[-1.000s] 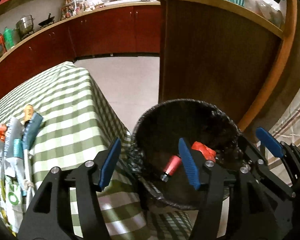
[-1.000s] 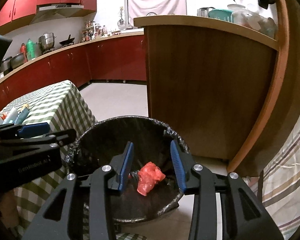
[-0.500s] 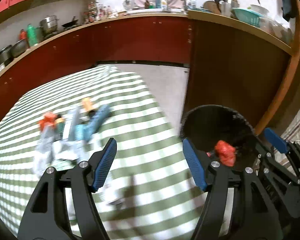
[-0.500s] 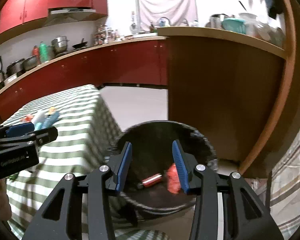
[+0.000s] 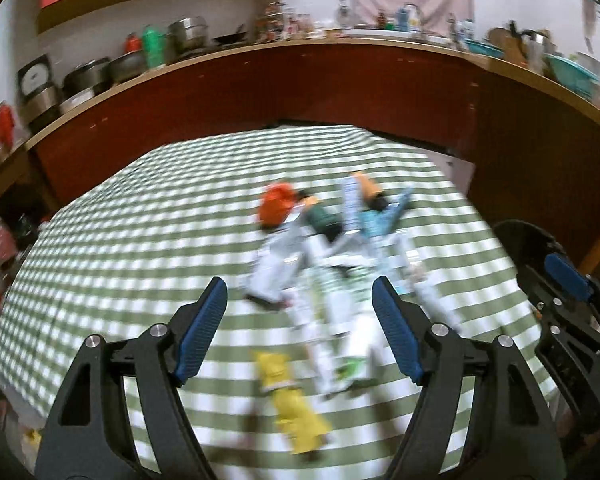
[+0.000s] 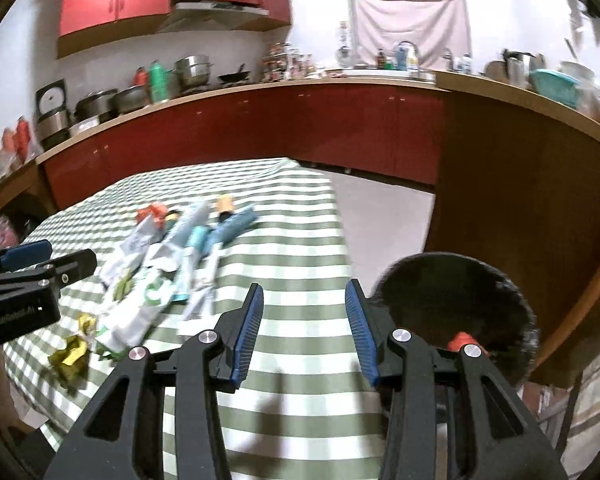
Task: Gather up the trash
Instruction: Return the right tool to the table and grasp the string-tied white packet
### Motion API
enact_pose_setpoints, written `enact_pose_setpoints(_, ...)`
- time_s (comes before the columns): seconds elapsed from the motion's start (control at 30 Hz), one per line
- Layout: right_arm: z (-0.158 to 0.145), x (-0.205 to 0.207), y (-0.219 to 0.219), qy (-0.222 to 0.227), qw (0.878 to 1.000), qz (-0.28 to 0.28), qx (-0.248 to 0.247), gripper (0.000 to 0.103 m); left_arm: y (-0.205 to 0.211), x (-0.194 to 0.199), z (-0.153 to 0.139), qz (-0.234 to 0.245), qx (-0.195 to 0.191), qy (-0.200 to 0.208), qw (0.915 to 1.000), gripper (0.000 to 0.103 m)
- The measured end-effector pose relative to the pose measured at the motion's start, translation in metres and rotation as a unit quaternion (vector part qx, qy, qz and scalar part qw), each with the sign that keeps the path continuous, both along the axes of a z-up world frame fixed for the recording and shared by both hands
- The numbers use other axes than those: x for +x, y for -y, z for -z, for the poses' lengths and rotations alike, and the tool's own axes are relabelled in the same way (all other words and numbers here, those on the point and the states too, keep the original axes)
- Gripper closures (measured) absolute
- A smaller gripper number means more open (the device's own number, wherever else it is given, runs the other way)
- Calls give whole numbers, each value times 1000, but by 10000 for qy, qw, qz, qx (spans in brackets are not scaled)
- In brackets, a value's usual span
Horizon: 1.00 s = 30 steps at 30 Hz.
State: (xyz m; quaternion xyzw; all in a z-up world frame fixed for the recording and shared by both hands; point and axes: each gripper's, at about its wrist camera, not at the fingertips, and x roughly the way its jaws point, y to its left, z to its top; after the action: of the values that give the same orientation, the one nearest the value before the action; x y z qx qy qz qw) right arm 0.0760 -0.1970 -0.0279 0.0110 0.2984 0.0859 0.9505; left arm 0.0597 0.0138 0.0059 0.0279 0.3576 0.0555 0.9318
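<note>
A pile of wrappers and tubes lies on the green checked tablecloth, blurred by motion; it also shows in the right wrist view. An orange crumpled piece lies at the pile's far left and a yellow wrapper lies nearest me. My left gripper is open and empty above the pile. My right gripper is open and empty over the table's right part. The black-lined bin stands right of the table with a red-orange piece inside.
A red kitchen counter with pots and bottles runs behind the table. A wooden bar counter stands behind the bin. Bare floor lies between table and counter. A striped cloth is at the far right.
Both grippers have swung left, away from the bin and over the table. The left one now faces the trash pile. Both stay open and empty.
</note>
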Motion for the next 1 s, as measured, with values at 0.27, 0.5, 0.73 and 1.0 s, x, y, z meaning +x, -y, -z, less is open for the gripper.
enact_pose_setpoints(0.27, 9, 11, -43, -186, 9992, -324, -167, 60, -61, -7, 12, -629, -51, -140, 9979, 30)
enact_pose_setpoints(0.5, 16, 23, -69, -402, 9975, -455, -364, 60, -95, -3, 23, -956, -162, -262, 9949, 29)
enact_pose_setpoints(0.73, 21, 32, -77, -657, 9954, -480, -499, 63, -104, 1, 34, -947, -286, -386, 9944, 29)
enact_pose_setpoints(1.0, 24, 32, -80, -661, 9945, -514, -630, 85, -96, 1, 40, -874, -332, -428, 9947, 28)
